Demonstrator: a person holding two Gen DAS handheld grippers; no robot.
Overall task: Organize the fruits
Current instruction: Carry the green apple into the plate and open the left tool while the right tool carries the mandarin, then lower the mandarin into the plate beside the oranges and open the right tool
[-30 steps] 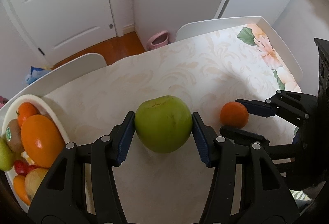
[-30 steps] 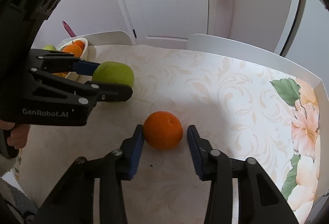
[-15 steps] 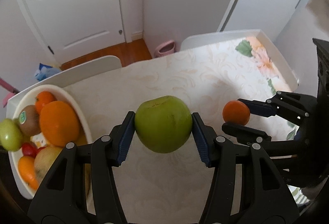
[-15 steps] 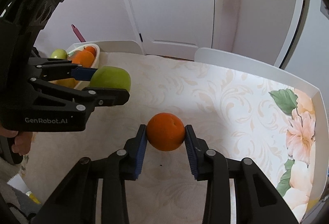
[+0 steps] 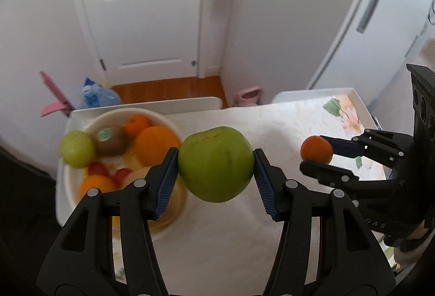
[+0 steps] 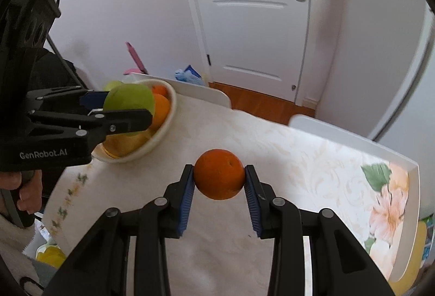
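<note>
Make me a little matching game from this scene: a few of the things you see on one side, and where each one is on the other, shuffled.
Things:
1. green apple
2. orange
3. kiwi
4. pink stool

Places:
A. in the bowl
B. on the floor beyond the table
C. held in the left gripper
D. held in the right gripper

Pairs: 1-C, 2-D, 3-A, 4-B

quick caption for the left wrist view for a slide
Left gripper clamps a green apple beside the full fruit bowl, while the right gripper holds a small orange.
</note>
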